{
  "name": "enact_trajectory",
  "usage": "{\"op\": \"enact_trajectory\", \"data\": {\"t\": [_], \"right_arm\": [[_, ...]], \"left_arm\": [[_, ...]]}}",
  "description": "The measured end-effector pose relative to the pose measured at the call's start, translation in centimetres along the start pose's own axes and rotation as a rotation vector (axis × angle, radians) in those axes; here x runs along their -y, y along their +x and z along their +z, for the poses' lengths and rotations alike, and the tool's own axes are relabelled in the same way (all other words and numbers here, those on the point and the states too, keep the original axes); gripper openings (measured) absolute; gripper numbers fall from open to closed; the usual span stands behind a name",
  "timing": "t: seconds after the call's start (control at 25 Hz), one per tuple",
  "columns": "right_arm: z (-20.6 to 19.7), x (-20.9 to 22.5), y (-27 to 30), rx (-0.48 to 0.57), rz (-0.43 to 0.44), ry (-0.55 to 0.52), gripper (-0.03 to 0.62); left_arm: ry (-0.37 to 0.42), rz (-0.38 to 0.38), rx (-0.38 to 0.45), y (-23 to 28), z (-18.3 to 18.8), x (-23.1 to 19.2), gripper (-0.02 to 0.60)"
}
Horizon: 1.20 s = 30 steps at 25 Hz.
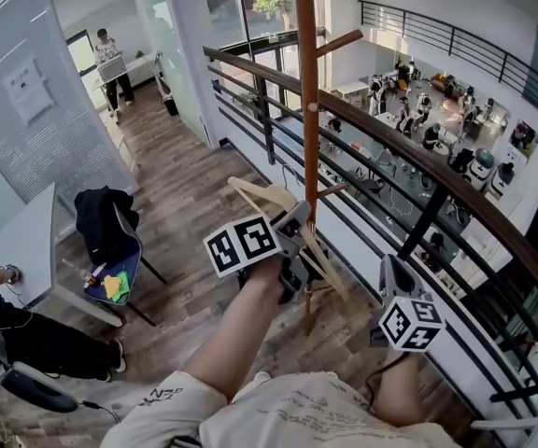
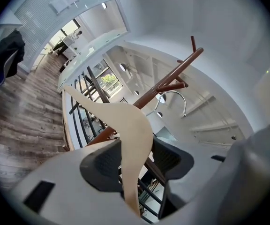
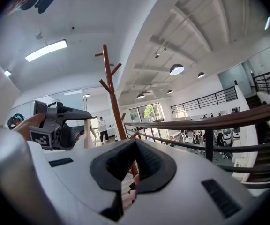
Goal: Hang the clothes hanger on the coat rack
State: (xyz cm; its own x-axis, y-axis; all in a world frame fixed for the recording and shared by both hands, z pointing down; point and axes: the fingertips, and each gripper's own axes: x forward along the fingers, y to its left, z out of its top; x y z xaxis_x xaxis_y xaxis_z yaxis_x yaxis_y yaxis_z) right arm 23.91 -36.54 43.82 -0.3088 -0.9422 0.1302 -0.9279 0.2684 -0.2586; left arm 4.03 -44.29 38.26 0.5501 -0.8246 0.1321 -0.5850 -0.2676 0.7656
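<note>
A pale wooden clothes hanger (image 1: 271, 199) is clamped in my left gripper (image 1: 297, 245), right beside the brown coat rack pole (image 1: 306, 110). In the left gripper view the hanger (image 2: 132, 125) runs between the two pads, and the left gripper (image 2: 137, 165) is shut on it. Its metal hook (image 2: 181, 97) curves close to the rack's upper pegs (image 2: 177, 74); I cannot tell if it touches one. My right gripper (image 1: 390, 273) hangs lower right of the pole, apart from the hanger. That right gripper (image 3: 135, 144) is shut with nothing in it and faces the rack (image 3: 109, 83) and the left gripper (image 3: 62, 123).
A dark railing with a wooden top rail (image 1: 418, 157) runs just behind the rack, with an open hall below. A chair draped with a black jacket (image 1: 108, 224) and a white table (image 1: 26, 241) stand to the left. A person (image 1: 112, 59) stands far down the corridor.
</note>
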Motion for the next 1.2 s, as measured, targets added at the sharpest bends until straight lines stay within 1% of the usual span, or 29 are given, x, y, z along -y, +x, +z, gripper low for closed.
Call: {"op": "enact_trajectory", "data": {"t": [0.16, 0.36, 0.52, 0.76, 0.96, 1.08, 1.2], "right_arm": [[0.4, 1.6, -0.6, 0.003, -0.002, 0.004, 0.0], [0.4, 2.3, -0.8, 0.001, 0.016, 0.036, 0.0], [0.4, 2.6, -0.7, 0.004, 0.024, 0.059, 0.0], [0.2, 2.8, -1.0, 0.004, 0.039, 0.072, 0.0], [0.1, 2.7, -1.2, 0.002, 0.032, 0.063, 0.0], [0.1, 2.6, -1.1, -0.002, 0.024, 0.05, 0.0], [0.0, 2.5, -1.1, -0.007, 0.018, 0.044, 0.0]], "left_arm": [[0.023, 0.001, 0.037, 0.5, 1.0, 2.1, 0.212], [0.08, 0.002, 0.07, 1.0, 3.4, 3.5, 0.212], [0.074, -0.006, 0.081, 2.1, 5.3, 4.1, 0.212], [0.107, -0.008, 0.074, 4.3, 6.3, 5.9, 0.212], [0.14, -0.006, 0.065, 5.6, 7.2, 7.1, 0.212], [0.167, 0.012, 0.061, 6.3, 7.8, 7.2, 0.212], [0.167, 0.027, 0.059, 6.8, 8.2, 6.7, 0.212]]}}
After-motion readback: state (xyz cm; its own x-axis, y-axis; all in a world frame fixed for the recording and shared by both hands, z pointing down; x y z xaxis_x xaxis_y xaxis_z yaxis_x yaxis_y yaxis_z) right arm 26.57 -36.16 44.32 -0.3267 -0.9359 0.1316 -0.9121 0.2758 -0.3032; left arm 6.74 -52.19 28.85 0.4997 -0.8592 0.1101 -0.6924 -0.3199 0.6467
